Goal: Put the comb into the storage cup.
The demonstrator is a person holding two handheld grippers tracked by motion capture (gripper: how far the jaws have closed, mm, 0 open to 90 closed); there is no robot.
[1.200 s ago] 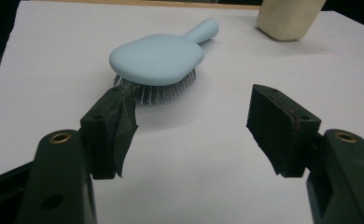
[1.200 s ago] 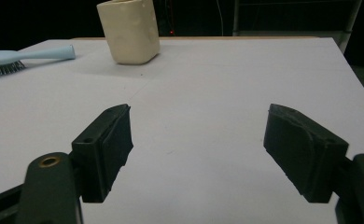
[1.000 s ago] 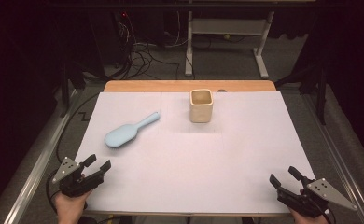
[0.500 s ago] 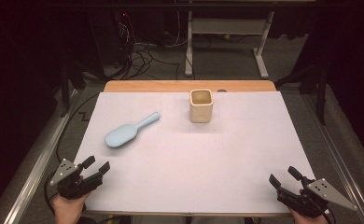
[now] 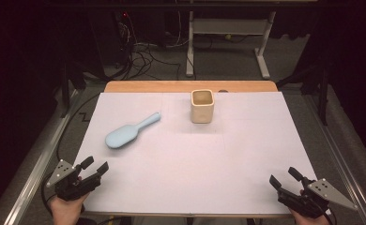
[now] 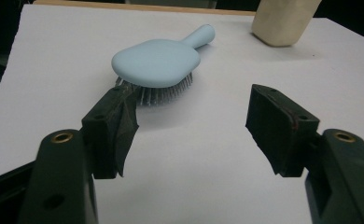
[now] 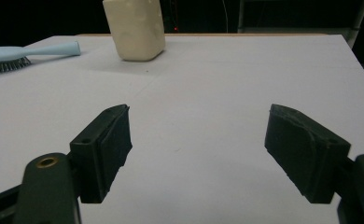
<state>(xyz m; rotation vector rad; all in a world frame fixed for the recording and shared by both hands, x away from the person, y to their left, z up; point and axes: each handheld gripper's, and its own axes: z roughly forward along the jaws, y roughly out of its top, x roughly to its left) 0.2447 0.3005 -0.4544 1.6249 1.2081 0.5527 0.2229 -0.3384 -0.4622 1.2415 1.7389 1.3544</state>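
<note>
Nothing has moved since the earlier frames: left tongs (image 5: 93, 168) and right tongs (image 5: 284, 177) rest wide and empty at the white counter's (image 5: 181, 164) near corners, pale-blue plastic hairbrush (image 5: 129, 132) bristles-down left of the cream square cup (image 5: 202, 106), untouched.

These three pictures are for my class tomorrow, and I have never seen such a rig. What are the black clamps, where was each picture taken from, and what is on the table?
A person sits at a table covered in white, holding a hand tool in each hand. The left gripper and the right gripper each have two black jaws, spread open, holding nothing. One picture looks down from above. The other two come from cameras riding on each gripper, looking along its jaws. On the table lie a light blue hairbrush, bristles down, and beyond it an upright cream cup.
</note>
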